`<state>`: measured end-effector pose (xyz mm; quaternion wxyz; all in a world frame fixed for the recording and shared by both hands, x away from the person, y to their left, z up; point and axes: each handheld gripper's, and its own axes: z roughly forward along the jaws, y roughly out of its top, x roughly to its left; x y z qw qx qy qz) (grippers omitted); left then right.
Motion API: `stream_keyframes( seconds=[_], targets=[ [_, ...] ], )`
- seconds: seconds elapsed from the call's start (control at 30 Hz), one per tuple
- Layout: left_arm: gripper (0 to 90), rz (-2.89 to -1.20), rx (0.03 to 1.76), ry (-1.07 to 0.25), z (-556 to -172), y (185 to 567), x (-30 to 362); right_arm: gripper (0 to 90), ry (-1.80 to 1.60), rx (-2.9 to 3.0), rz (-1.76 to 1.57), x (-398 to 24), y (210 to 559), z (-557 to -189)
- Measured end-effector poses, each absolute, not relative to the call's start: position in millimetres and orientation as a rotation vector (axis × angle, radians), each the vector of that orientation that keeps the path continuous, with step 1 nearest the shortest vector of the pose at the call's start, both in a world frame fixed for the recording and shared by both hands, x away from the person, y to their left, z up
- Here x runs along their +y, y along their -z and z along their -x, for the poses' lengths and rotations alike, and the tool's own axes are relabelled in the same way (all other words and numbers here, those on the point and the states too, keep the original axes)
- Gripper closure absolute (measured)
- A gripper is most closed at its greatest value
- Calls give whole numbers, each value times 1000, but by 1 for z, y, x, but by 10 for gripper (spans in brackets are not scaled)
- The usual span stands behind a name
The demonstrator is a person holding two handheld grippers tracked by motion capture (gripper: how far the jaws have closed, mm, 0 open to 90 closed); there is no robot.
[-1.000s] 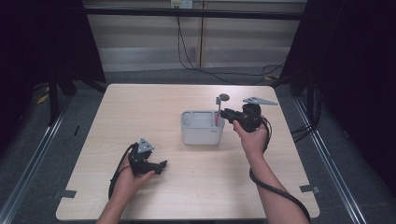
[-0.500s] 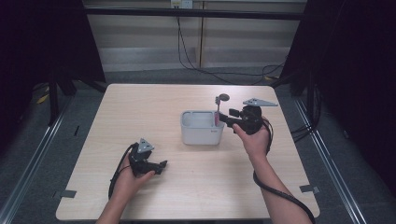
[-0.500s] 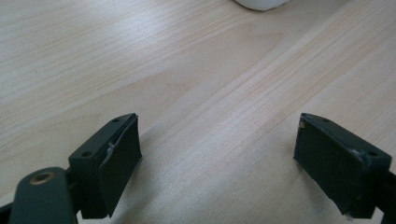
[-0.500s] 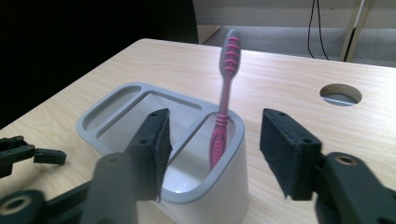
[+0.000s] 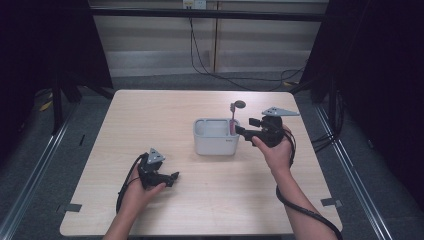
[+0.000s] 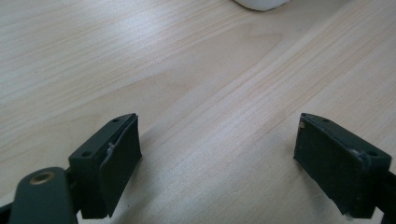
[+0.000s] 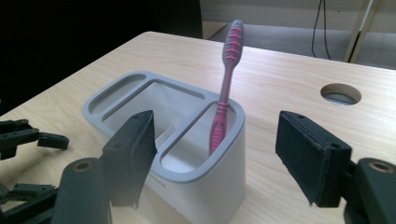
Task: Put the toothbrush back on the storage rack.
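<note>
Pale wood table (image 5: pixel 150 120) under dim light, dark curtains either side, and we start at the left: the left gripper (image 5: pixel 172 176) rests low on the boards at about seven o'clock from the holder, hand wrapped round it, jaws spread wide with nothing but bare wood grain between them in the left gripper view (image 6: pixel 217 161). It looks parked for now, no part in this step

Moving across to the middle, the white toothbrush holder (image 5: pixel 216 136) stands upright with its grey rim and three slots. A pink-and-grey toothbrush (image 7: pixel 225 84) stands in the end slot, handle down, leaning on the rim, bristle end up at twelve o'clock

On to the right: the right gripper (image 5: pixel 245 129) sits at three o'clock of the holder, level with the brush. Its jaws have just been opening and now stand well apart; the brush is beyond them, touched by neither pad (image 7: pixel 310 156). I read this as the release after dropping the brush in. Next call: draw the right gripper straight back toward three o'clock, clear of the rim, without nudging the holder or tipping the brush
</note>
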<state>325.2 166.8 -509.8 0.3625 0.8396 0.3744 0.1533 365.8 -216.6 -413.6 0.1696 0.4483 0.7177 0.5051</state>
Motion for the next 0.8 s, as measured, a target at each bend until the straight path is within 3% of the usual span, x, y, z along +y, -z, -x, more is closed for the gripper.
stream_keyframes(
  seconds=[0.8],
  targets=[
    [141,-2161,964,-394,-325,510,167,185,-1383,2157,-1223,-231,426,-350]
  ],
)
